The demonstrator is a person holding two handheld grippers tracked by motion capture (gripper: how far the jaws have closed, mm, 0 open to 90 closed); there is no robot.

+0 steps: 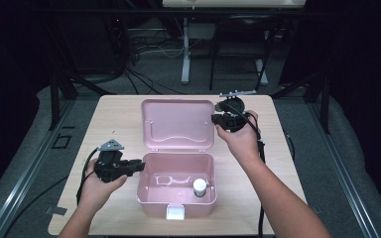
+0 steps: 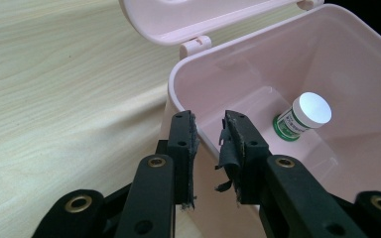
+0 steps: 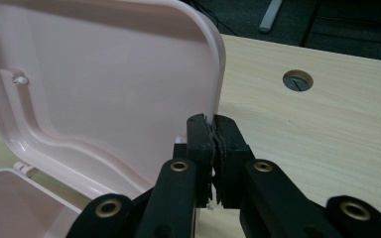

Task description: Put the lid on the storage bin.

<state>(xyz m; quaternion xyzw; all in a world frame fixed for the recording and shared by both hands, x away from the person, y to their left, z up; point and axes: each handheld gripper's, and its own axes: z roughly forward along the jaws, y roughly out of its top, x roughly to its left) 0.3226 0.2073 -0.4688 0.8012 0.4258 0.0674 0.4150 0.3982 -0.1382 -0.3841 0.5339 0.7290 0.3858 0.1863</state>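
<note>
Two tongs are at a pink box [image 1: 177, 191] that stands open at the middle of the near edge of the pale wood surface [image 1: 114, 116].

Left tongs [image 1: 140, 165]: held level in the left hand [image 1: 96, 186] near the surface's near-left corner, tips just beside the box's left wall. In the left gripper view the left tongs [image 2: 210, 130] are spread with a narrow gap; the wall's rim runs just past the tips, and I cannot tell whether a pad touches it. Frayed padding hangs from the inner faces.

Box: white latch [image 1: 175, 213] on its near wall. Inside, on the floor toward the near-right corner, a small bottle [image 1: 200, 187] with a white cap; the left gripper view shows the bottle [image 2: 302, 117] tilted, with a green band at its base.

Lid [image 1: 178, 124]: swung back behind the box toward the far edge, inner face toward the camera, hinged at the box's far rim.

Right tongs [image 1: 214, 118]: held in the right hand [image 1: 240, 139] at the lid's right edge, toward the far-right corner of the surface. In the right gripper view the right tongs [image 3: 213, 130] are pressed together, with the lid's [image 3: 104, 79] right rim running down to the tips; whether the rim is pinched between the pads cannot be told. A round cable hole [image 3: 297, 80] sits in the surface beyond.
</note>
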